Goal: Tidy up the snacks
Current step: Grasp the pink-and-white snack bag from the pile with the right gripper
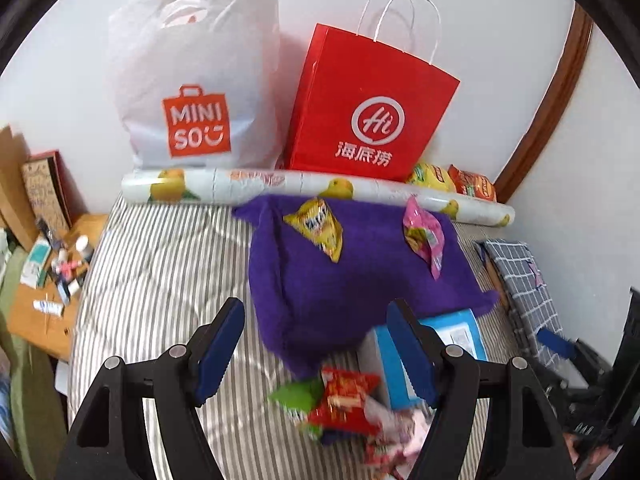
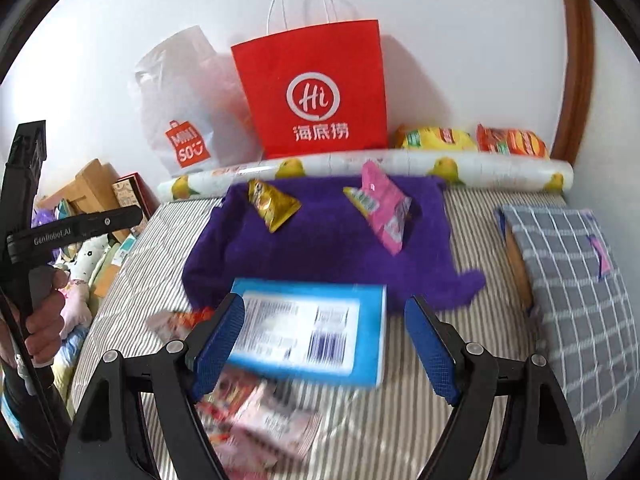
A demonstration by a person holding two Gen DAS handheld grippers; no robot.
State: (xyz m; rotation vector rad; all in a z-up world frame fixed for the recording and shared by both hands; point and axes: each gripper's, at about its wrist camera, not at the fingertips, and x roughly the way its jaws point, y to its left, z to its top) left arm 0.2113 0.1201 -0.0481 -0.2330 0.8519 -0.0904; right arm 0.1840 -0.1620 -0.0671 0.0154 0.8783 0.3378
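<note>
A purple towel [image 1: 352,280] lies on the striped bed, also in the right wrist view [image 2: 332,248]. On it lie a yellow snack packet [image 1: 318,228] [image 2: 272,204] and a pink snack packet [image 1: 426,238] [image 2: 386,208]. A blue box [image 2: 312,332] [image 1: 460,332] lies in front of the towel. A pile of small snack packets [image 1: 344,404] [image 2: 256,412] lies near me. My left gripper [image 1: 316,352] is open and empty above the pile. My right gripper [image 2: 326,348] is open and empty, hovering over the blue box.
A red paper bag [image 1: 368,108] and a white Miniso bag [image 1: 192,80] stand against the wall behind a rolled lemon-print sheet [image 1: 280,186]. Yellow and orange packets [image 2: 472,140] lie at the back right. A grey checked cushion [image 2: 576,280] is at right. A cluttered wooden table [image 1: 52,272] is at left.
</note>
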